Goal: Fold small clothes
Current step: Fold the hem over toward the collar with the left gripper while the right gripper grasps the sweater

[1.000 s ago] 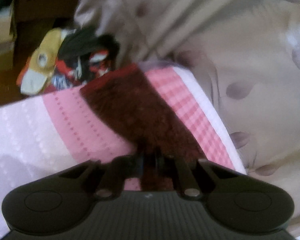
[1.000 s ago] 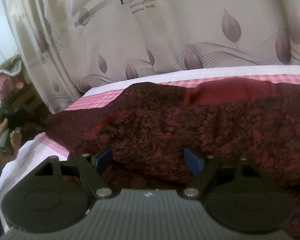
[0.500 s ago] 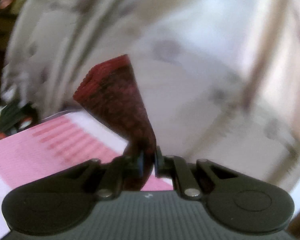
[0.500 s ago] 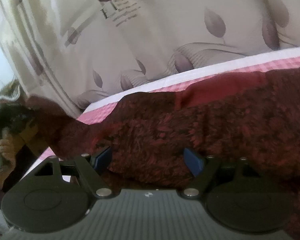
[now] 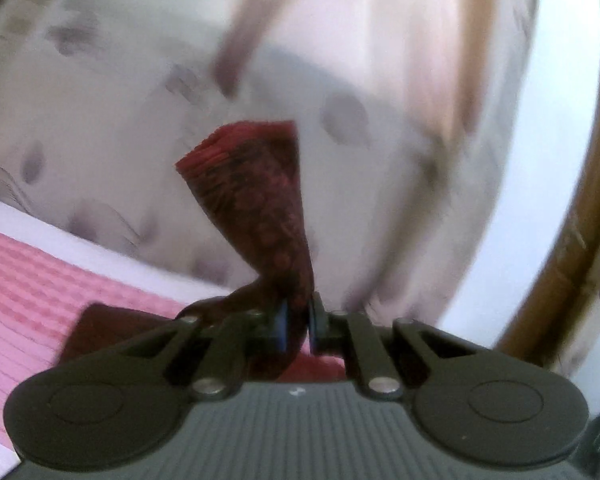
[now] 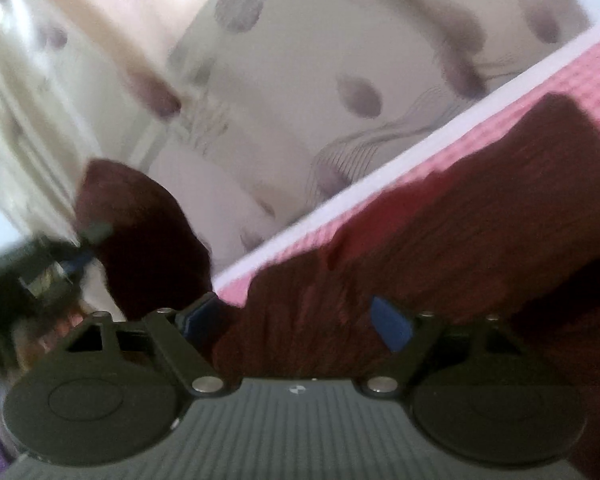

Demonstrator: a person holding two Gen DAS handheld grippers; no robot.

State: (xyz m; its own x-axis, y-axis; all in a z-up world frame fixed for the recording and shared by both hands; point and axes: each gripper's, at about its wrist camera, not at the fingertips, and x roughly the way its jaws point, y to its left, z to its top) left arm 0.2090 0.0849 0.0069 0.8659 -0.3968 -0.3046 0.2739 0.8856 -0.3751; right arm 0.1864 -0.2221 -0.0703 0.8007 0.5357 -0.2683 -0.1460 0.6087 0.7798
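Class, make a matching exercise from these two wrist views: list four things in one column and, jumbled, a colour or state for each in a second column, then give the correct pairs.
Column 1
1. left gripper
2. right gripper
3. bedsheet
4. curtain

Column 2
A. pale with dark leaf shapes
B. pink checked, white border
C. jaws apart and opening, garment between them
D. clamped on a raised strip of the dark red garment

Pairs: 1-D, 2-C, 3-B, 4-A
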